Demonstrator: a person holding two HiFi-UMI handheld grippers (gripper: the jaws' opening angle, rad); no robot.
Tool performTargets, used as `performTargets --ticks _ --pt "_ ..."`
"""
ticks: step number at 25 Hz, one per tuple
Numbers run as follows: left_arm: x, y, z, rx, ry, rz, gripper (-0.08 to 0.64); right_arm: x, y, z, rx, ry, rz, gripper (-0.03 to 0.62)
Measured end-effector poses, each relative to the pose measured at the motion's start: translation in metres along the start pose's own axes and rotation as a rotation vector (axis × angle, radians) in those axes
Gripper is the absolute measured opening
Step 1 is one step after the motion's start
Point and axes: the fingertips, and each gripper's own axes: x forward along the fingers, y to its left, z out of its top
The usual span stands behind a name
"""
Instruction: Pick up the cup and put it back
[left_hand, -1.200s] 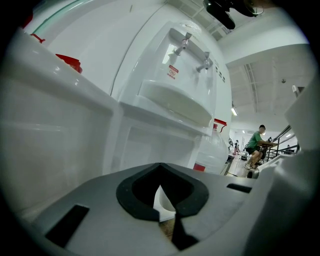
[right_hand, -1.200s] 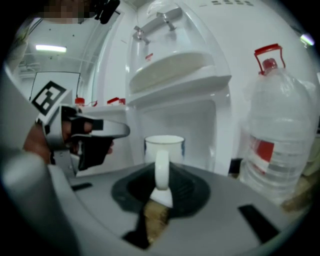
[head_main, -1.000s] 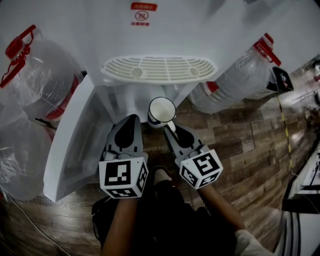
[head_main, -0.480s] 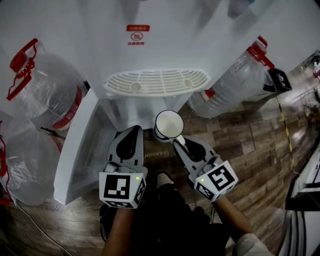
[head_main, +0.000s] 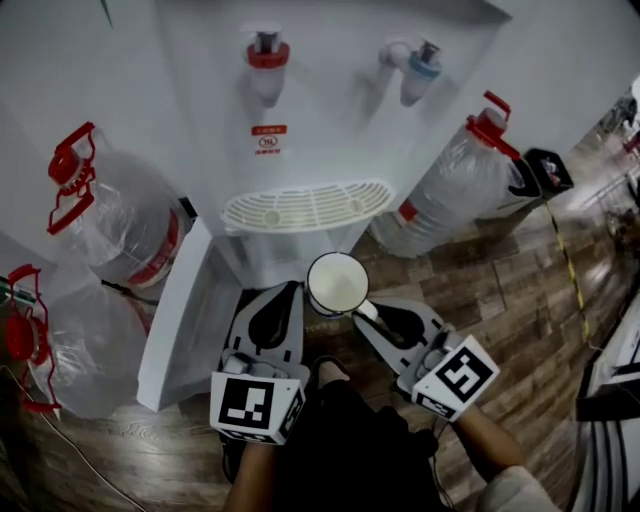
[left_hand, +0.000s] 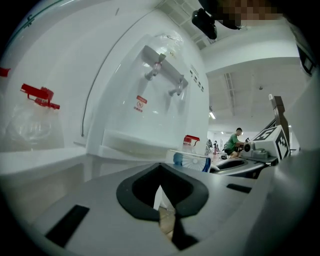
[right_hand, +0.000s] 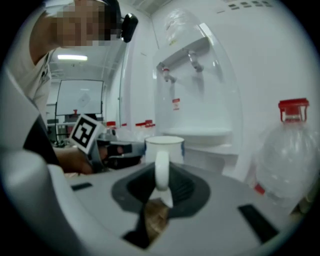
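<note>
A white cup with blue print hangs in the air just below the dispenser's drip tray. My right gripper is shut on its handle. In the right gripper view the cup stands upright beyond the jaws, and the handle is pinched between the pads of the right gripper. My left gripper sits beside the cup on its left, shut and empty. From the left gripper the cup shows just to the right.
The white water dispenser has a red tap and a blue tap above the tray. Its lower door stands open at the left. Large water bottles stand at the left, lower left and right on the wood floor.
The head view has tipped upward, so the two taps have come into sight. Both grippers and the cup sit lower in the picture, and the grip on the handle is unchanged.
</note>
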Motion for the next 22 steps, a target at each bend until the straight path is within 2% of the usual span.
performTargets --ticks 3,7,11,17,22 --pt "-0.009 -0.003 0.028 0.008 -0.013 0.003 0.008 -0.006 0.009 0.019 -0.016 -0.002 0.030 0.074" --pt "-0.017 -0.009 0.059 0.033 -0.041 -0.038 0.008 -0.014 0.014 0.043 -0.031 -0.020 0.065 0.074" --pt "-0.024 -0.020 0.084 0.041 -0.026 -0.069 0.008 -0.024 0.022 0.077 -0.054 -0.081 0.100 0.074" --pt "-0.021 -0.036 0.150 0.024 -0.066 -0.062 0.008 -0.041 0.019 0.134 -0.053 -0.098 0.124 0.074" --pt "-0.025 -0.053 0.201 0.001 -0.023 -0.046 0.008 -0.064 0.023 0.190 -0.043 -0.065 0.124 0.074"
